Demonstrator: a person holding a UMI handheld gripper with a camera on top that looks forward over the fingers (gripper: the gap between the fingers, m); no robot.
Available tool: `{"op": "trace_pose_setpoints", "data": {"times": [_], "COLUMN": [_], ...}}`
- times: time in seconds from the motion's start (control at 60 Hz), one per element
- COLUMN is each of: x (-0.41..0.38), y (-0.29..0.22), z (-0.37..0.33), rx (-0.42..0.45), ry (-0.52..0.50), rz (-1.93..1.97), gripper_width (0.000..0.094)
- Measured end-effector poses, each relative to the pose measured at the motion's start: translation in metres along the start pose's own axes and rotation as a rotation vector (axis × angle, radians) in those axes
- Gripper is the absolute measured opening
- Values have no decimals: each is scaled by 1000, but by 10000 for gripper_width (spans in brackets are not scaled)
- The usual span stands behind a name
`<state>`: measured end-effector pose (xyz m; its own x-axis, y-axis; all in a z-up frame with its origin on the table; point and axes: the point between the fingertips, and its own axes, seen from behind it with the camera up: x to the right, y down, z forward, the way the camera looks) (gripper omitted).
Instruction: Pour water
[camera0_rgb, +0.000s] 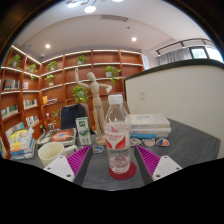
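Clear plastic water bottle (118, 134) upright on a dark grey table (190, 140), long axis vertical, cap up.

One bottle: transparent ribbed body, pale cap, a label band with red print round the middle, base on one small round red coaster (123, 171). It stands just ahead of the gripper (113, 161), in line with the gap between the two fingers, whose magenta pads (78, 158) sit spread wide to either side with clear space between each pad and the bottle; nothing is gripped. Largest behind it: one run of wooden wall shelving (60, 70) with potted plants. Then one wooden jointed mannequin (96, 96), one flat clear plastic box (150, 123) beside the bottle, one white bowl (50, 152) near the table edge, one small glass cup (98, 145) just beside the bottle.
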<state>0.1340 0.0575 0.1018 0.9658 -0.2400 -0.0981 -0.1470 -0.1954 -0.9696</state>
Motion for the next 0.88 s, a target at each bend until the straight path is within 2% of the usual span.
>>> {"op": "trace_pose_setpoints", "data": {"times": [0.433, 0.883], "x": [-33, -71], "y": [10, 16], "z": [-165, -217], "rx": [-50, -42], "ry": [-153, -258], "rz": [-129, -157], "gripper_width": [866, 865]}}
